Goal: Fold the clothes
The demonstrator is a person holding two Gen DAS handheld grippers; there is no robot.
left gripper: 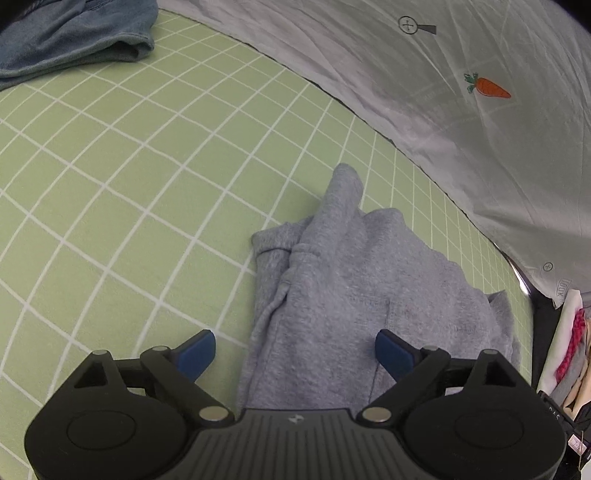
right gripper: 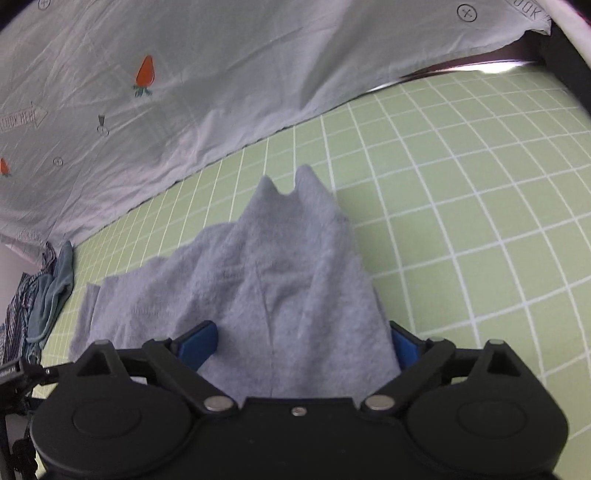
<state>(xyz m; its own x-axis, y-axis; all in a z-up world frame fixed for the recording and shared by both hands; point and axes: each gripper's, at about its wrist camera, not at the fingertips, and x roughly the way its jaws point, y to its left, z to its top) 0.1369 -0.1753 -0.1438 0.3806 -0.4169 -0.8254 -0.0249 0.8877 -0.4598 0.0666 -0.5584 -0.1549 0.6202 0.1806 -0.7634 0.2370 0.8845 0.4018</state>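
A grey fleece garment (left gripper: 343,280) lies crumpled on the green checked sheet (left gripper: 129,166), one narrow end pointing away from me. In the left wrist view my left gripper (left gripper: 295,354) hovers over its near edge, blue fingers (left gripper: 195,354) spread wide, the cloth lying between them but not pinched. In the right wrist view the same grey garment (right gripper: 280,280) rises to two small peaks at its far end. My right gripper (right gripper: 301,347) is open around its near part. Its right finger (right gripper: 404,349) is partly hidden by the cloth.
A white quilt with carrot prints (left gripper: 443,92) borders the far side of the green sheet (right gripper: 461,206). A blue-green garment (left gripper: 74,33) lies bunched at the far left. More clothes sit at the bed's edges (right gripper: 44,295) (left gripper: 572,350).
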